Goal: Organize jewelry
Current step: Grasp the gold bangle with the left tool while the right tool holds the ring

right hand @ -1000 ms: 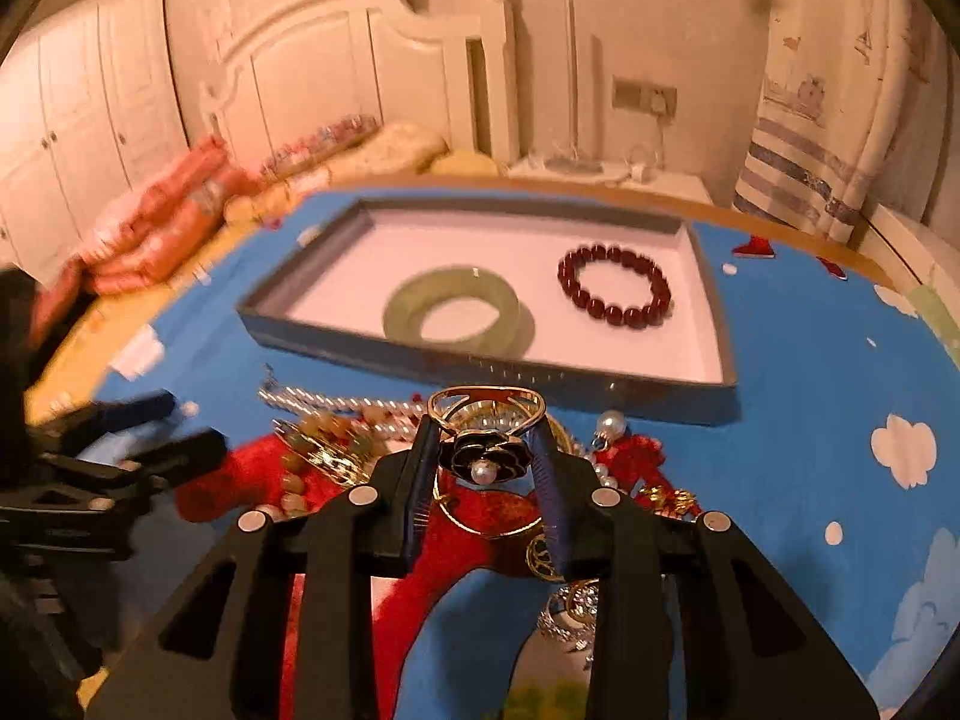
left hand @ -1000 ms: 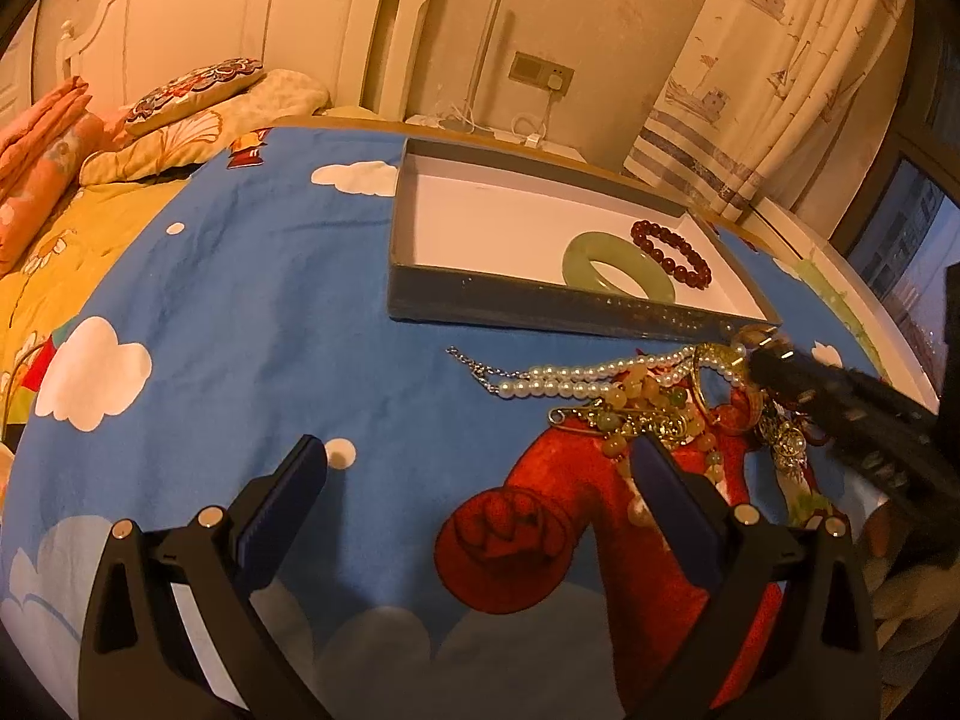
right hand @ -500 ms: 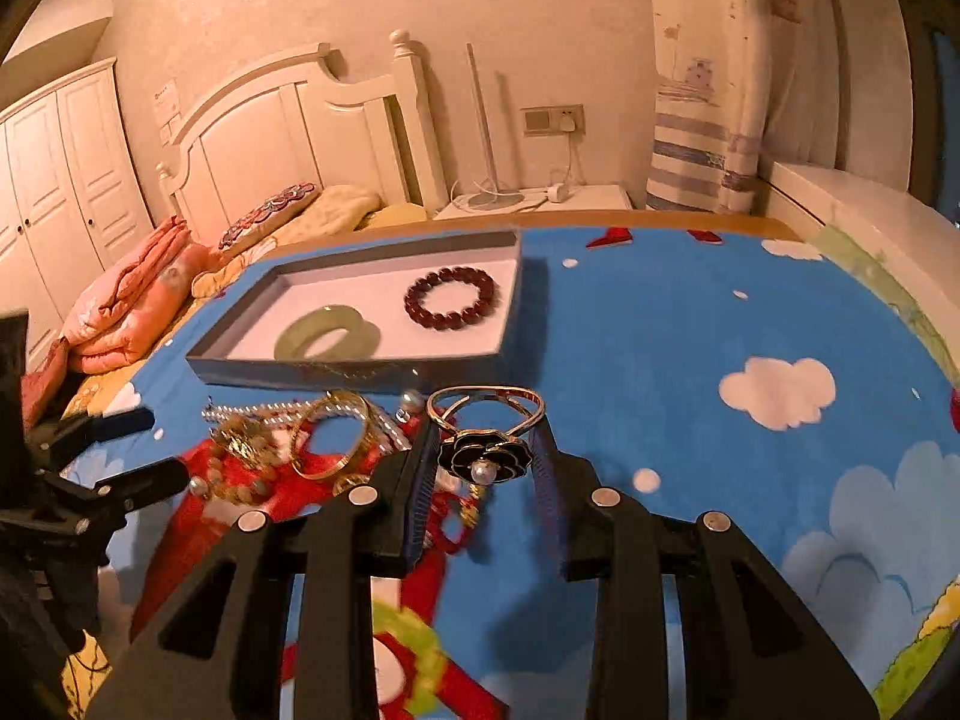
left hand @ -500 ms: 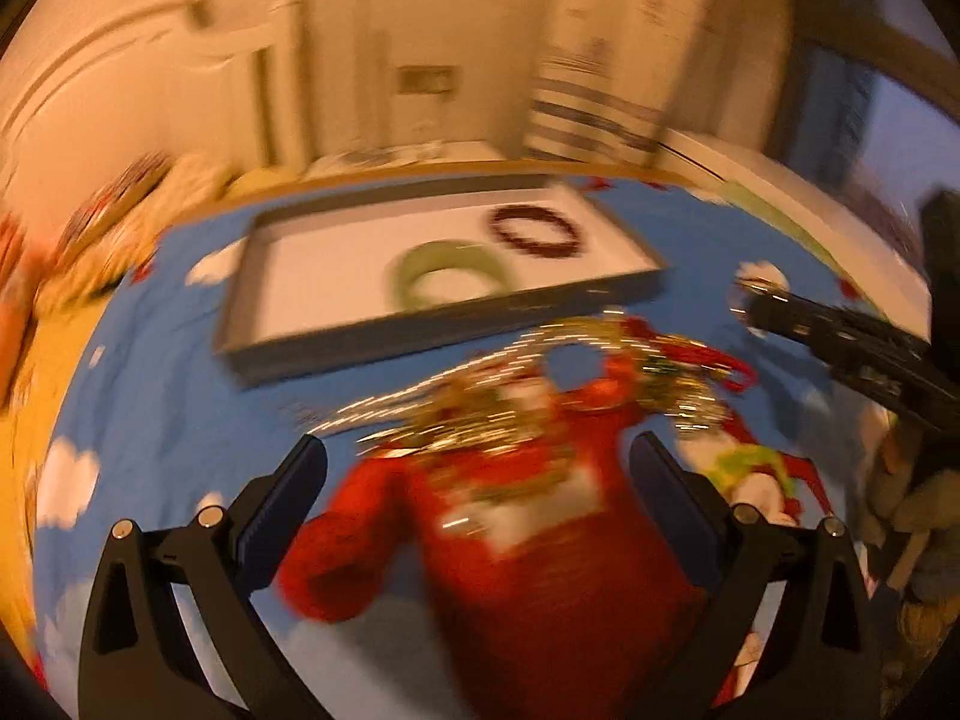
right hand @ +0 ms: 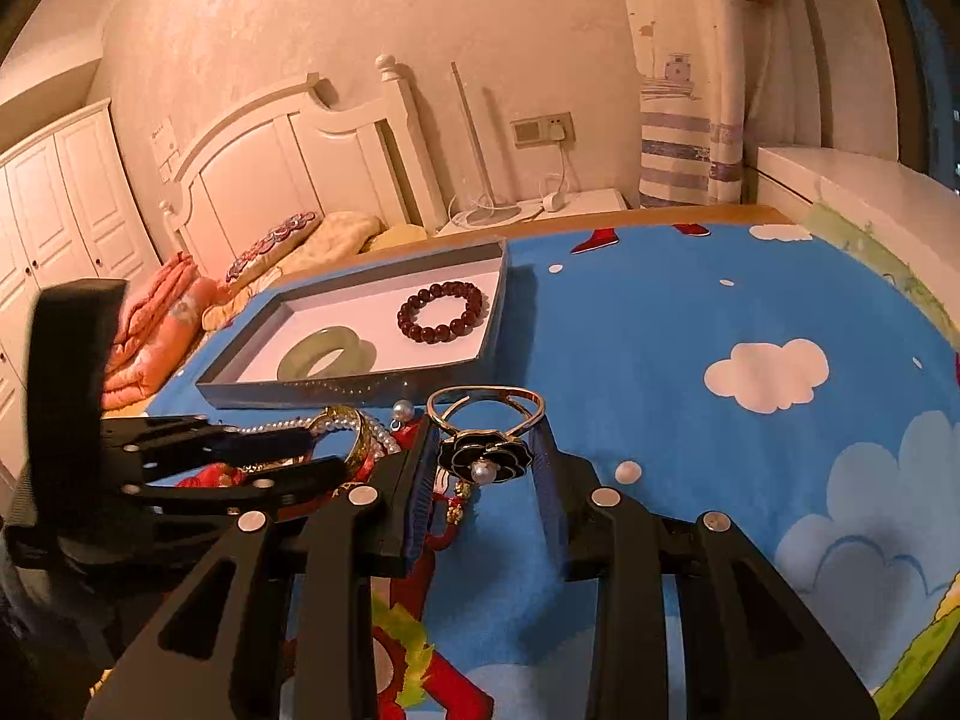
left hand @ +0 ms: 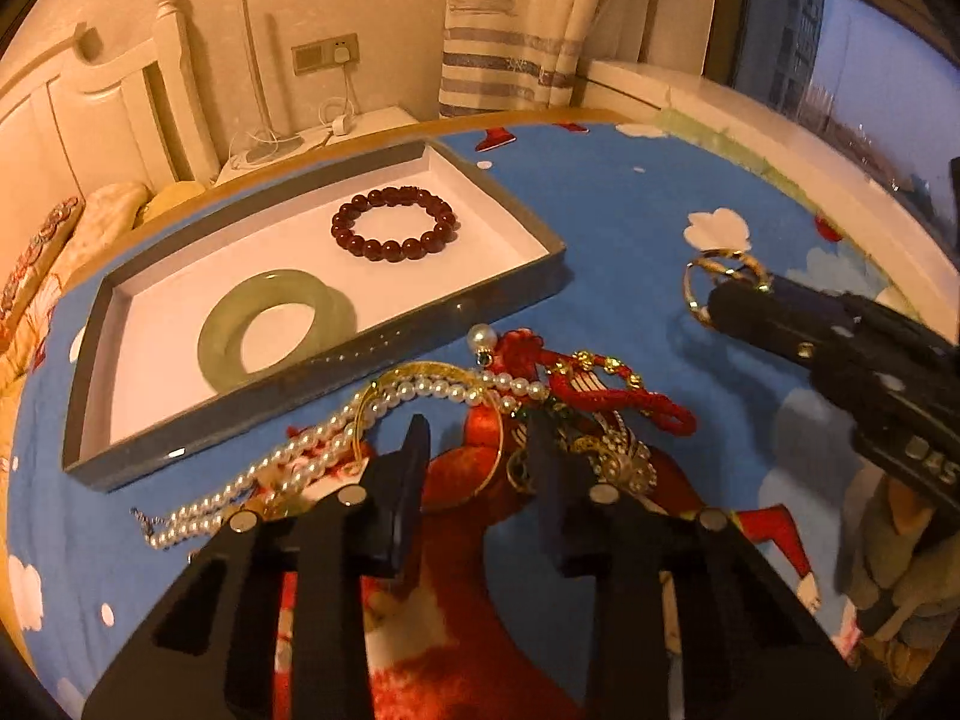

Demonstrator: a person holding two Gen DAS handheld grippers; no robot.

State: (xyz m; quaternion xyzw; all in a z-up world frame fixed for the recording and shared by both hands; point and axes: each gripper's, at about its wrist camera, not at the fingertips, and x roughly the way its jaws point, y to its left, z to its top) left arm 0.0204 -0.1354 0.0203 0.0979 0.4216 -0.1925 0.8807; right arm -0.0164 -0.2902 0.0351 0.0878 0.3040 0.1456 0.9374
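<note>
A grey tray point(left hand: 300, 378) with a white floor holds a green jade bangle point(left hand: 267, 327) and a dark red bead bracelet point(left hand: 393, 232); the tray also shows in the right wrist view point(right hand: 360, 387). In front of it lies a tangled pile: a pearl necklace point(left hand: 336, 438), a thin gold bangle point(left hand: 432, 372) and a red cord piece point(left hand: 606, 396). My left gripper point(left hand: 480, 444) hangs over the pile, jaws partly closed around the gold bangle's rim with a gap showing. My right gripper point(right hand: 486, 450) is shut on a gold bangle with a black flower and pearl point(right hand: 486, 456), held above the cloth right of the pile.
The table is covered by a blue cartoon cloth point(right hand: 690, 312) with clouds. A bed with pillows point(right hand: 288, 240) stands at the left, a white nightstand with cables point(right hand: 540, 204) behind the table, and a curtain and window ledge point(left hand: 690, 90) at the right.
The left gripper swung right over the jewelry pile and its jaws narrowed from wide open. The right gripper lifted the black flower bangle off the pile and carried it right.
</note>
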